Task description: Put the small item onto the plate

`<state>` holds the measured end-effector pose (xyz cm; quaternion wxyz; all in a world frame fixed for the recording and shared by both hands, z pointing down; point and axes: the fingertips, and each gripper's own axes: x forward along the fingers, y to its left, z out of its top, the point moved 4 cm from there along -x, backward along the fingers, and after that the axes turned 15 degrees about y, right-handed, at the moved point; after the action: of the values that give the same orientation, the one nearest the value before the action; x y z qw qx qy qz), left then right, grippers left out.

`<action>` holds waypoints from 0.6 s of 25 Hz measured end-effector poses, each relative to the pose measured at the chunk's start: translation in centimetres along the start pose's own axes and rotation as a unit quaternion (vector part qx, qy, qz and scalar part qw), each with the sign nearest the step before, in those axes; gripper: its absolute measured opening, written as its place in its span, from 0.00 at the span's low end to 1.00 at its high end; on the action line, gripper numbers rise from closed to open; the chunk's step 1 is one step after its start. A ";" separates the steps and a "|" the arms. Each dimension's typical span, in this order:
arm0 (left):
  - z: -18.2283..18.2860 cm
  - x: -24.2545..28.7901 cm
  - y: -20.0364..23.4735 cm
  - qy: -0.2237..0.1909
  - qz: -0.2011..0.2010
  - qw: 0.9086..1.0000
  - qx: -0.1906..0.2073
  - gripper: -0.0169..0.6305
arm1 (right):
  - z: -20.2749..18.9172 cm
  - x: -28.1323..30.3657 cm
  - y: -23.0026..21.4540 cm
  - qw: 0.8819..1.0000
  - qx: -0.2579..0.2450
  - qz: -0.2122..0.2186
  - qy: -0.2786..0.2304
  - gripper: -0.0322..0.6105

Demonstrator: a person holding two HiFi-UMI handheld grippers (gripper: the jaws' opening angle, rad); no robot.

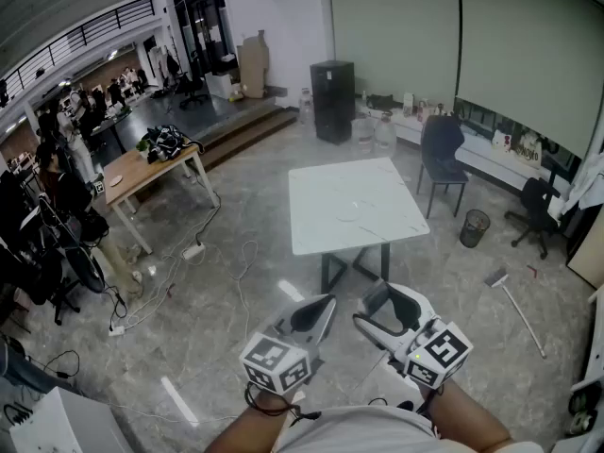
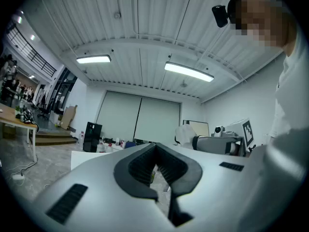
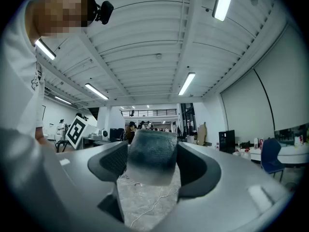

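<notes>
In the right gripper view a small dark grey, soft-looking block (image 3: 151,154) sits between the two black pads and touches both. My right gripper (image 3: 152,164) is shut on it with the jaws wide apart, pointing up and away from the floor. My left gripper (image 2: 157,167) has its pads nearly together with nothing between them. In the head view both grippers, left (image 1: 327,303) and right (image 1: 375,306), are held close to the body. They are well short of the white table (image 1: 311,210), where a faint round plate (image 1: 352,211) lies.
A wooden table (image 1: 142,170) stands to the left, with cables (image 1: 193,251) trailing over the floor by it. A blue chair (image 1: 442,151), a bin (image 1: 475,226) and a broom (image 1: 516,300) are to the right of the white table. A black cabinet (image 1: 332,100) stands behind it.
</notes>
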<state>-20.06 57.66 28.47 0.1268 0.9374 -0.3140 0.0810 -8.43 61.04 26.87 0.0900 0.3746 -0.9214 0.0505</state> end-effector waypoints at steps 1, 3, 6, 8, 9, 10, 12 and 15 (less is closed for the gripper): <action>0.0 0.2 0.1 0.000 0.000 1.000 0.000 0.03 | 0.0 0.1 -0.2 1.000 0.000 -0.001 0.000 0.53; 0.0 0.4 0.3 0.001 0.000 1.000 0.000 0.03 | -0.1 0.2 -0.5 1.000 0.000 -0.004 0.000 0.53; 0.1 0.5 0.3 0.000 0.000 1.000 -0.002 0.03 | 0.0 0.1 -0.6 1.000 0.000 -0.006 0.002 0.53; 0.2 0.4 0.3 -0.001 0.000 1.000 -0.002 0.03 | 0.1 0.0 -0.6 1.000 0.000 -0.008 0.003 0.53; 0.2 0.3 0.4 -0.002 0.000 1.000 -0.002 0.03 | 0.1 0.0 -0.6 1.000 0.000 -0.010 0.002 0.53; 0.2 0.2 0.5 -0.003 0.001 1.000 -0.002 0.03 | 0.1 0.0 -0.6 1.000 0.000 -0.012 0.000 0.53; 0.1 0.1 0.7 -0.005 0.001 1.000 -0.002 0.03 | 0.1 0.1 -0.6 1.000 0.001 -0.015 -0.004 0.54; 0.2 0.2 1.1 -0.006 0.001 1.000 -0.003 0.03 | 0.2 0.0 -0.9 1.000 -0.001 -0.023 -0.004 0.53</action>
<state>-20.56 56.61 28.53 0.1281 0.9370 -0.3164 0.0747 -7.83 60.31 26.66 0.0882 0.3957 -0.9130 0.0459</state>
